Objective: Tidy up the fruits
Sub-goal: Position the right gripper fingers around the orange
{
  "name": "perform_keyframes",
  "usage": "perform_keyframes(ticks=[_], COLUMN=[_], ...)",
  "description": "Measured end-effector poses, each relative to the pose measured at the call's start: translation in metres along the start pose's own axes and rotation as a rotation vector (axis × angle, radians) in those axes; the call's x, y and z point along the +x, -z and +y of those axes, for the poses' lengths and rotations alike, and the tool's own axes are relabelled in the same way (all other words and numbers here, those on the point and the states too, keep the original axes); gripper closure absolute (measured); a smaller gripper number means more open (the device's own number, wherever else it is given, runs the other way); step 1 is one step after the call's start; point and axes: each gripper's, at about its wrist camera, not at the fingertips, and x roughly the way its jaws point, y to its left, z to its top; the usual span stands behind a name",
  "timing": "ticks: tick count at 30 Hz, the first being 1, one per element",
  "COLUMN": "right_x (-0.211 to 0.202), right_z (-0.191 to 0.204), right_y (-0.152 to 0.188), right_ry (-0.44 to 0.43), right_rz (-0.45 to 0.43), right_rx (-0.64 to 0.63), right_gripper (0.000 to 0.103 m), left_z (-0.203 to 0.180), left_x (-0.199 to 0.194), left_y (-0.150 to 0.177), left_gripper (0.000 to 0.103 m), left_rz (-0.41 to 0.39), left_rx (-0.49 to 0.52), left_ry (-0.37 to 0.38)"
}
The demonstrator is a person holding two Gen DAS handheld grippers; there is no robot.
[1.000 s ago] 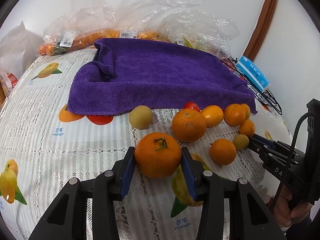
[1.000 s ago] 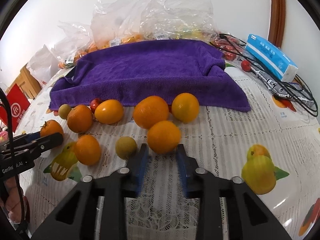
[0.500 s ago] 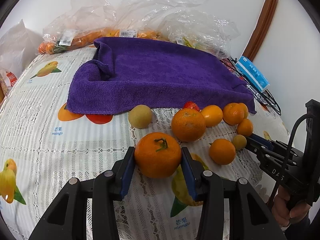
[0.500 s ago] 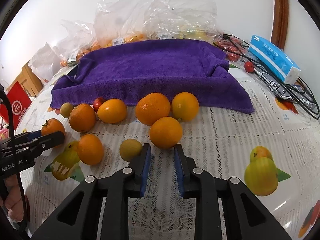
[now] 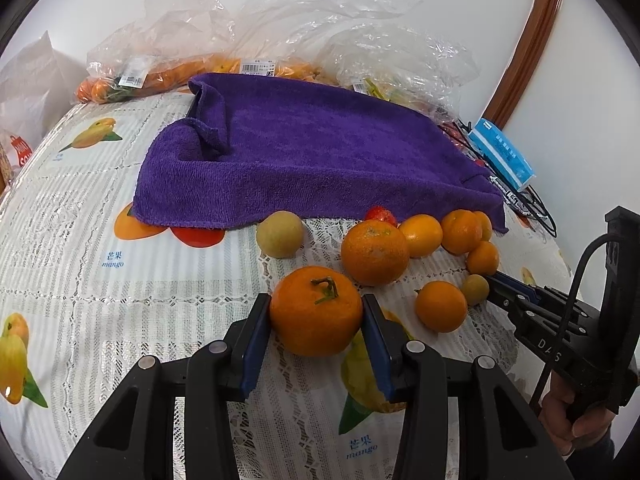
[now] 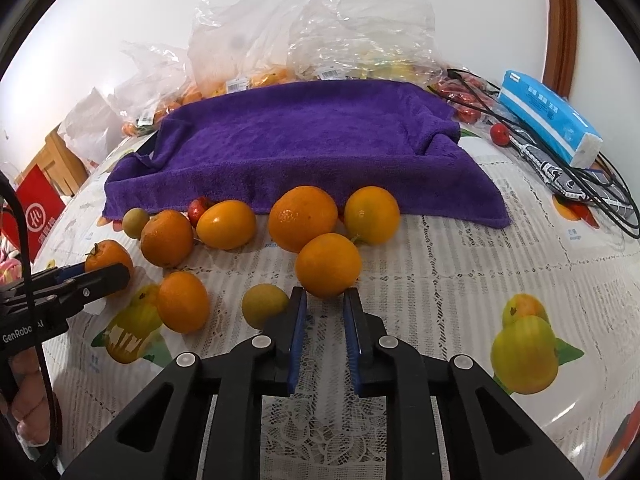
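Left gripper [image 5: 316, 316] clamped on stemmed mandarin [image 5: 316, 310]; purple towel [image 5: 312, 160] lies straight ahead.

Mandarin sits on the tablecloth [image 5: 100, 292], stem up, blue pads touching both flanks. The towel's near hem is beyond it, toward the table's far edge, so the carry looks like forward and up. Right gripper [image 6: 325, 312], jaws narrowly apart and holding nothing, points at a loose orange [image 6: 328, 266] just past its tips; that fruit looks wider than the gap. Left is the arm nearer to delivering.
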Motion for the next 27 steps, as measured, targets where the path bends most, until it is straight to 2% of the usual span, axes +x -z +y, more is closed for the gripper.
perform_keyframes(ticks=[9, 27], right_x=[0.002, 0.004], right_z=[0.002, 0.009], right_y=[-0.002, -0.003], right_ry=[0.003, 0.013], right_rz=[0.002, 0.007], right_rx=[-0.006, -0.074], right_gripper=[0.078, 0.079], left_z=[-0.002, -0.002], left_x=[0.002, 0.002], left_y=[0.000, 0.000], left_gripper=[0.061, 0.060], left_rz=[0.001, -0.001], left_rx=[0.008, -0.001], left_ry=[-0.012, -0.005])
